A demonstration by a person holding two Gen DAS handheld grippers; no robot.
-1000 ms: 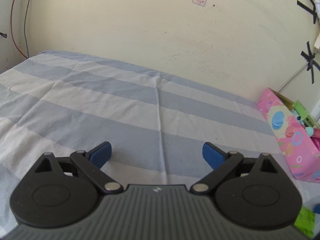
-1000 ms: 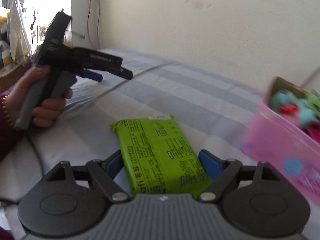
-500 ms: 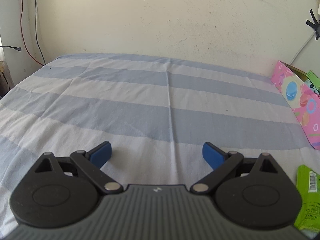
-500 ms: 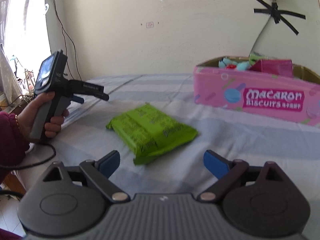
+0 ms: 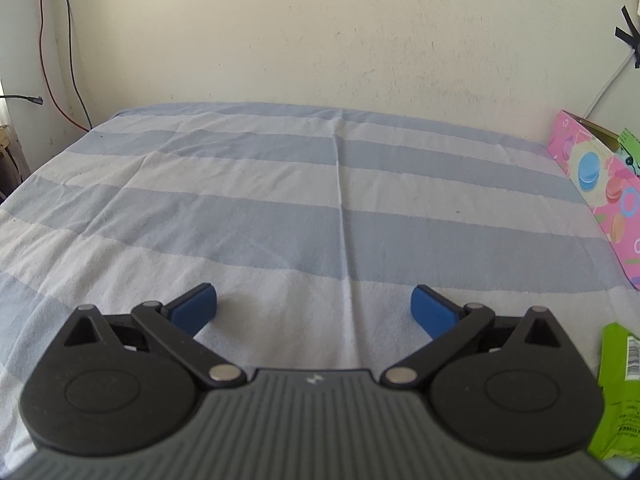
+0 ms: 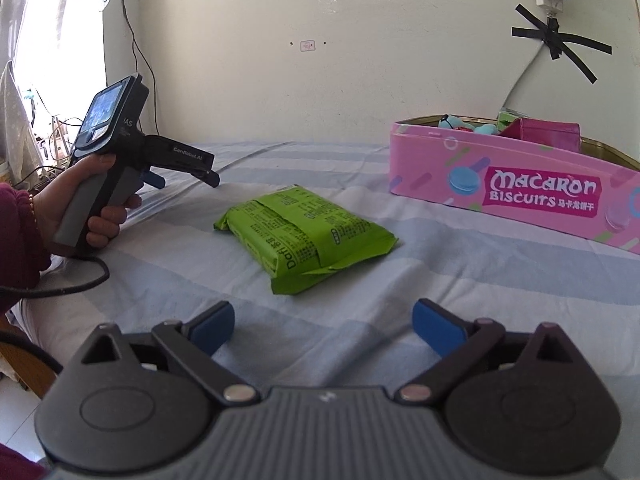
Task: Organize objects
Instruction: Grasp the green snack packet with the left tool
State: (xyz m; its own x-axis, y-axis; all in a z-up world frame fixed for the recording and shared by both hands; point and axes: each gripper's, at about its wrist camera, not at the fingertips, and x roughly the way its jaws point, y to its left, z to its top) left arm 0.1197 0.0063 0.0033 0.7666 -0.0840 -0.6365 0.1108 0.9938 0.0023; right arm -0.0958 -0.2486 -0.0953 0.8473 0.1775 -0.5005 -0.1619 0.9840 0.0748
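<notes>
The right claw (image 6: 323, 326) has drawn back from the green packet (image 6: 306, 234), its jaws just opening, now wide and empty. The packet lies on the striped bed (image 6: 460, 280) near the pink box (image 6: 520, 184). The left claw (image 5: 314, 308) gapes empty.

Bed (image 5: 248, 216) is wide open on the left; only the green packet (image 6: 304, 232) mid-bed and pink box (image 6: 520, 184) along the right edge block things.

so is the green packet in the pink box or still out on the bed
Out. The green packet lies flat on the striped sheet, apart from the pink box, with neither tool touching it.
</notes>
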